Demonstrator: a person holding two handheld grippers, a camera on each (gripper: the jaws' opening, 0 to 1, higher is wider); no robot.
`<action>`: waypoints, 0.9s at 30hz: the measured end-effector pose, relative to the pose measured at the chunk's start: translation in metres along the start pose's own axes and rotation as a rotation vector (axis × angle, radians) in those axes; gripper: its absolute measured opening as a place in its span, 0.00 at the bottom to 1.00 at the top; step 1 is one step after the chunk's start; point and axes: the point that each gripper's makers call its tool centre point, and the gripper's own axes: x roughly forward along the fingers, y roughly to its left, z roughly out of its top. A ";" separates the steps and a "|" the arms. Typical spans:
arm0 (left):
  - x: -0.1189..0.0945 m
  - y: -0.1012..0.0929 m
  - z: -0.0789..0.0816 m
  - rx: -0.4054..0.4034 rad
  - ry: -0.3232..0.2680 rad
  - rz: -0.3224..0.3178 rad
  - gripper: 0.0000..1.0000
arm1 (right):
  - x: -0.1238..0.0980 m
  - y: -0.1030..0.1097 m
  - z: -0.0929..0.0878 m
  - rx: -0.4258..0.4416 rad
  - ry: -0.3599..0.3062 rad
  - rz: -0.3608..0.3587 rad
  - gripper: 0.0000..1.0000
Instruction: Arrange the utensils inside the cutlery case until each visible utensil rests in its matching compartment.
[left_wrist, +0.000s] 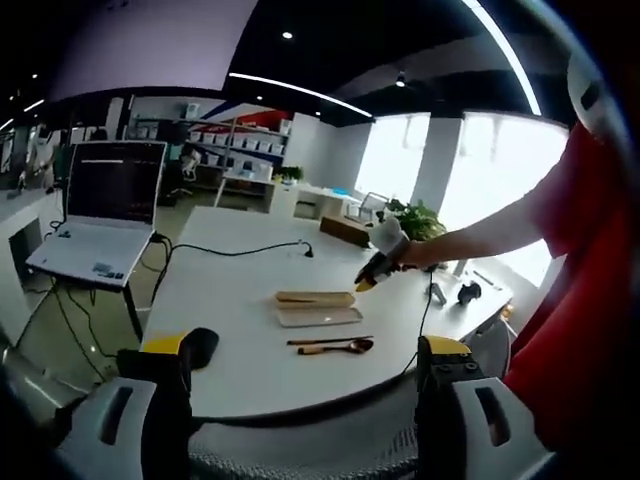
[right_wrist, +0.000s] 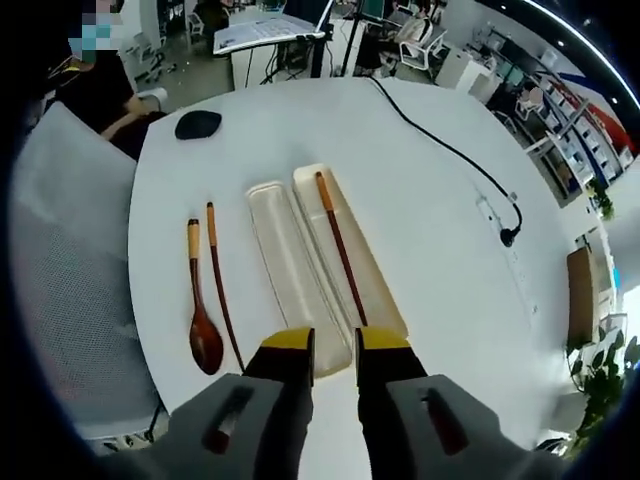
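An open cream cutlery case lies on the white table (right_wrist: 430, 240) as two long trays, a left tray (right_wrist: 283, 262) and a right tray (right_wrist: 378, 275). One brown chopstick (right_wrist: 340, 250) rests lengthwise in the right tray. A wooden spoon (right_wrist: 201, 330) and a second chopstick (right_wrist: 222, 295) lie side by side on the table left of the case. My right gripper (right_wrist: 336, 345) hovers over the near end of the case, jaws narrowly open with nothing between them. My left gripper (left_wrist: 304, 345) stands wide open at the table's near edge, facing the case (left_wrist: 318, 308), the spoon (left_wrist: 340, 347) and the right gripper (left_wrist: 368, 280).
A black mouse (right_wrist: 198, 124) sits near the table's edge. A black cable (right_wrist: 450, 150) crosses the tabletop to a plug. A grey mesh chair (right_wrist: 70, 260) stands beside the table. A laptop (left_wrist: 100, 215) rests on a neighbouring desk. A person's red sleeve (left_wrist: 590, 260) shows.
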 end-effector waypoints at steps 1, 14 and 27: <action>0.000 -0.002 0.000 -0.006 -0.001 -0.007 0.97 | -0.001 -0.001 -0.004 -0.002 0.010 -0.007 0.13; -0.002 0.004 -0.004 0.006 0.029 -0.004 0.99 | -0.023 0.001 0.009 0.007 -0.035 -0.044 0.23; 0.004 0.016 -0.011 0.084 0.091 -0.005 0.96 | -0.040 0.008 0.028 0.090 -0.099 -0.068 0.33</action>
